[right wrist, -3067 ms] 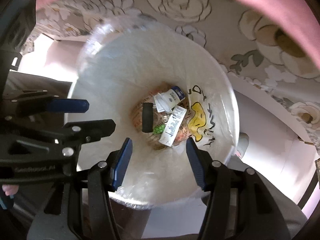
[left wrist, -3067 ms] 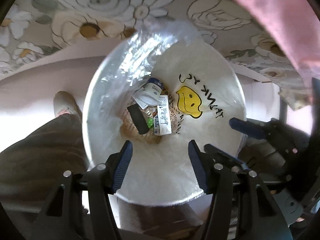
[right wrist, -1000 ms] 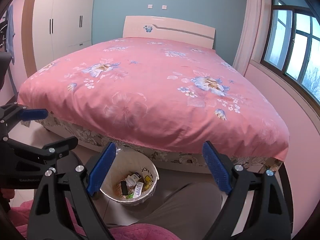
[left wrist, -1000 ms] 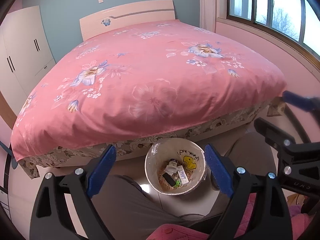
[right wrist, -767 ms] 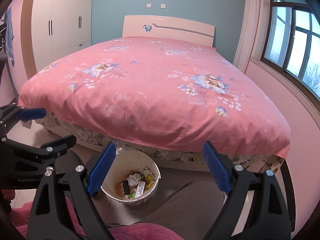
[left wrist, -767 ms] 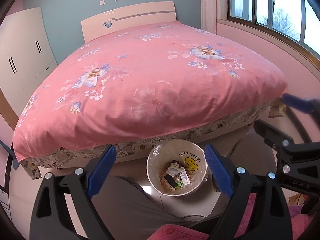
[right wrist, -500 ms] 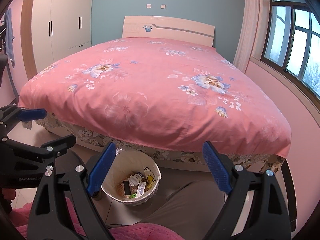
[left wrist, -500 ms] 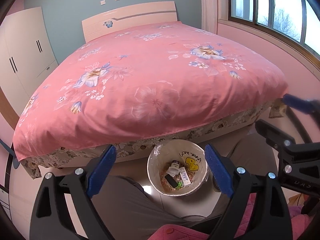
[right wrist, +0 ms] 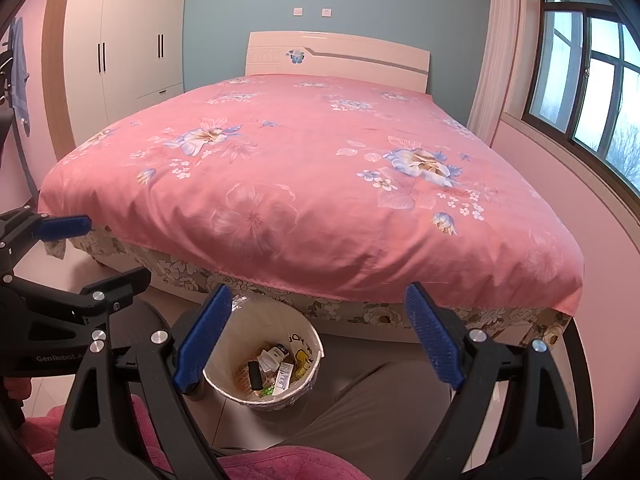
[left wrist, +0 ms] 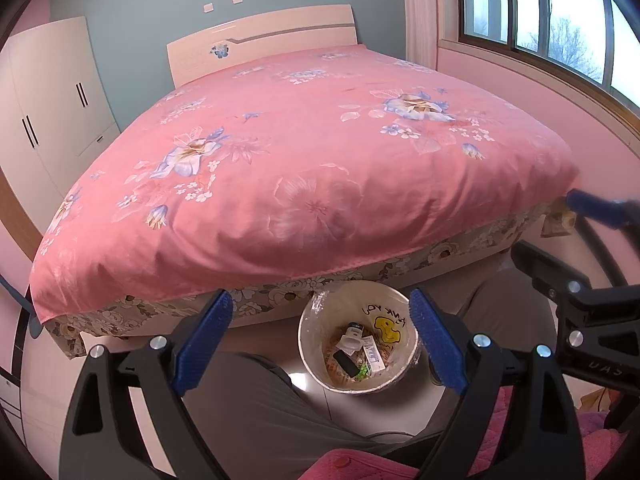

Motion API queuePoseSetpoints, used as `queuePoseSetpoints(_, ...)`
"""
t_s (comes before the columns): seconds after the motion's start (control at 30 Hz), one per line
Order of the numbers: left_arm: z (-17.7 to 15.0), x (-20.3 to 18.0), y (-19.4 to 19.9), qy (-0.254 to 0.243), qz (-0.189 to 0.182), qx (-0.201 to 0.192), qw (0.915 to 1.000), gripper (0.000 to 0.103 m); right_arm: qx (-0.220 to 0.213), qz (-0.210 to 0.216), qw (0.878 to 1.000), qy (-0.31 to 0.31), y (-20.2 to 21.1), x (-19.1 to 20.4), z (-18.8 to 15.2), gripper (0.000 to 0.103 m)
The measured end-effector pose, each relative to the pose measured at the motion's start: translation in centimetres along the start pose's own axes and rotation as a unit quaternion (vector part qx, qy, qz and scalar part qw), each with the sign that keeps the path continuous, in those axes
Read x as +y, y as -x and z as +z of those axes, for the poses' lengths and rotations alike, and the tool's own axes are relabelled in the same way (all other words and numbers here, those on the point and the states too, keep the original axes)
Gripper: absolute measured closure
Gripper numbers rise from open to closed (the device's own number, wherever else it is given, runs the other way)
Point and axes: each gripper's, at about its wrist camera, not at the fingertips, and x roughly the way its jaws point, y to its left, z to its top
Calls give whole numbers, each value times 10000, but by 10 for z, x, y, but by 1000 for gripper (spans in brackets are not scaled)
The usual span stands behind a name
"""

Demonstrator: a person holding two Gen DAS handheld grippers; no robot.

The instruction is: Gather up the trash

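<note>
A white trash bin (left wrist: 316,312) lined with a clear bag stands on the floor at the foot of the bed. It holds several pieces of trash (left wrist: 358,354), among them a black object, a white tube and wrappers. The bin also shows in the right wrist view (right wrist: 310,338). My left gripper (left wrist: 320,336) is open and empty, held high above the bin. My right gripper (right wrist: 318,332) is open and empty, held high above and right of the bin. Each gripper shows at the edge of the other's view.
A large bed (left wrist: 320,160) with a pink flowered cover fills the room's middle. A white wardrobe (right wrist: 124,40) stands at the back left. A window (left wrist: 560,16) is on the right wall. The person's grey-trousered legs (left wrist: 260,408) flank the bin.
About three seconds ago both grippers were low over the bin's mouth; they have risen well above it. Over the last second the views barely shift.
</note>
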Motion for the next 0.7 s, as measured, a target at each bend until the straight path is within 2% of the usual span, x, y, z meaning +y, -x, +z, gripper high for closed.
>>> queuePoseSetpoints(0.7, 1, 2, 1, 1, 11, -18, 10000, 11, -3, -3, 10000, -7, 0, -1, 0, 16)
